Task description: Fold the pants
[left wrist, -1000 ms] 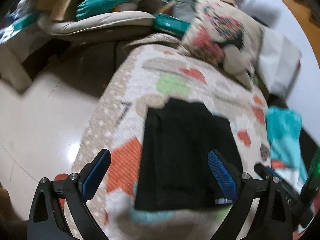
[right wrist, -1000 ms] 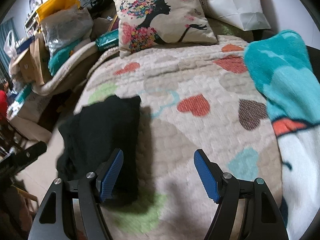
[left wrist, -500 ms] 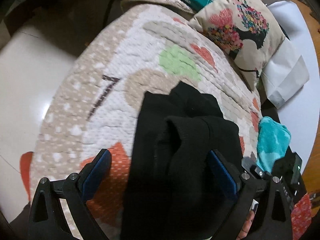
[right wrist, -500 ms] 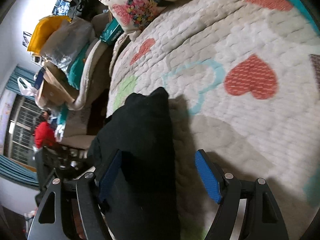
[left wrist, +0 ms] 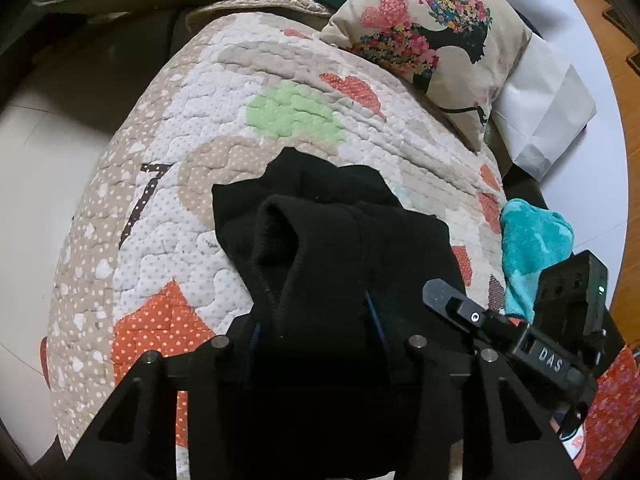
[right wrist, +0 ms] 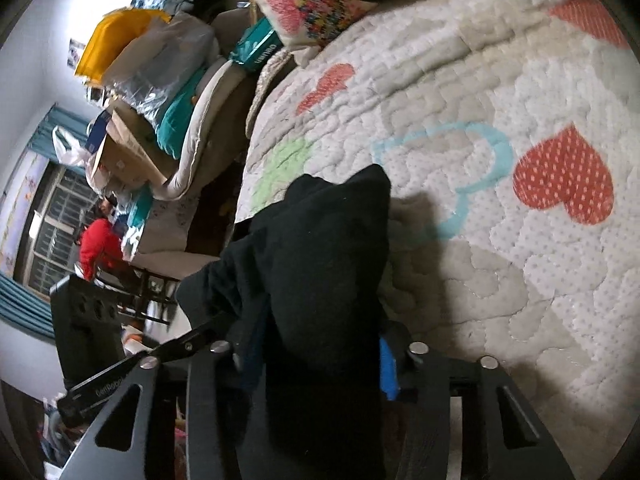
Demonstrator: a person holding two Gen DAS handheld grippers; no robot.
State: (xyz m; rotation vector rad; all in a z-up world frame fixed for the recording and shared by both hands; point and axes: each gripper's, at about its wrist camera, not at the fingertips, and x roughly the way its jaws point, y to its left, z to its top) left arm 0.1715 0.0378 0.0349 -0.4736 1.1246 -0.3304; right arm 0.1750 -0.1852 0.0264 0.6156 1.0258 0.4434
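Left hand-held gripper (left wrist: 316,320) angled down, jaws just closed on black cloth; right hand-held gripper (right wrist: 320,344) likewise.

both grippers' fingers (left wrist: 372,312) just closed onto the black pants (left wrist: 344,248).

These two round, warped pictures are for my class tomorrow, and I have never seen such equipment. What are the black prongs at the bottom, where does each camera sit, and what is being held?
A person holds a two-finger tool in each hand, each with a wide-angle camera looking along its fingers. The prongs are those fingers. One picture comes from the left gripper, the other from the right gripper. Both have just been closing and now pinch the black pants, which lie on a heart-patterned quilt. A floral cushion and a teal blanket lie nearby.
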